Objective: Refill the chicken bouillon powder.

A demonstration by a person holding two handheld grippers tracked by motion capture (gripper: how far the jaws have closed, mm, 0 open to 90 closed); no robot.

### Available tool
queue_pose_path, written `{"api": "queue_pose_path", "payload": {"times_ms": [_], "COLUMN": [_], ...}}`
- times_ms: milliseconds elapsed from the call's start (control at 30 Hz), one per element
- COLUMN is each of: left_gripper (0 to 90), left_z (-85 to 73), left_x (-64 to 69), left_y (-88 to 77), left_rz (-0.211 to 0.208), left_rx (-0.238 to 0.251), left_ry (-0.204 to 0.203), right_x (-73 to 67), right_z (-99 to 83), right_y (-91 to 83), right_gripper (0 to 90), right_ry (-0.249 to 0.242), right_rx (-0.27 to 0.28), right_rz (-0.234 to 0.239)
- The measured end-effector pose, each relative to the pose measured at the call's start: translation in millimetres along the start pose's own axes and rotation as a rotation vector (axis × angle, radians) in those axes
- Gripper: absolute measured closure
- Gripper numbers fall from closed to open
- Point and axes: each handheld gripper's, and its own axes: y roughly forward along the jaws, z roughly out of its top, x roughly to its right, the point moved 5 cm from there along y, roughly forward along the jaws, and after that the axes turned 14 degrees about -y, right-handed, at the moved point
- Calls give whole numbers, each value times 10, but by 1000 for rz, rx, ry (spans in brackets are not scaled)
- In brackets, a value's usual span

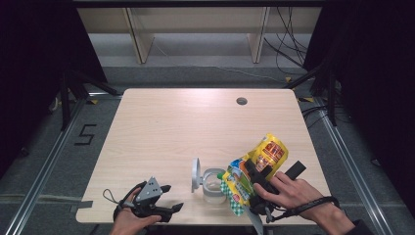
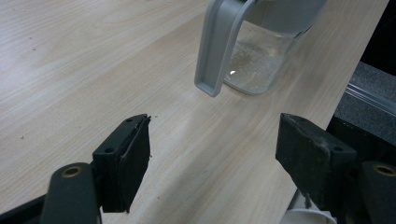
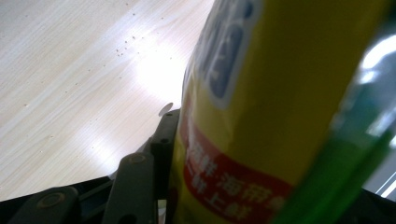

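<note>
Spill risk: your right gripper pinches the yellow bag tilted above the open jar.
A loose grip dumps contents beside the jar; the left gripper, left of the jar, is spread, steadying nothing.

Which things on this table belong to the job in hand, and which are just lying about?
In the job:
- yellow pouch, clamped in the right gripper and tilted toward the jar
- clear jar, its grey lid flipped open

Standing by or lying about:
- left gripper, open, holding nothing
- cable hole in the table
</note>
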Motion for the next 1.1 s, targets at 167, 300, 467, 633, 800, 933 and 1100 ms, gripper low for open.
{"api": "queue_pose_path", "payload": {"times_ms": [167, 300, 467, 633, 800, 933, 1100], "left_gripper": [257, 257, 256, 257, 257, 257, 257], "left_z": [-2, 2, -1, -2, 0, 0, 2], "left_x": [1, -5, -2, 2, -2, -9, -11], "left_y": [1, -15, -11, -8, -11, -14, -20], "left_rz": [0, 9, 10, 7, 10, 14, 15], "left_rx": [-2, -12, -8, -8, -10, -14, -18], "left_ry": [-1, 8, 5, 1, 10, 17, 16], "right_x": [44, 62, 58, 52, 51, 34, 26], "right_z": [-14, -16, -2, -3, -7, 4, -4], "right_y": [-7, -13, -9, -17, -19, -17, -16], "right_gripper": [567, 568, 569, 573, 574, 574, 574], "right_ry": [-25, -30, -37, -33, -43, -38, -35], "right_rx": [-4, -6, 0, -1, 0, 2, 1], "right_rz": [-18, -17, -18, -18, -16, -11, -10]}}
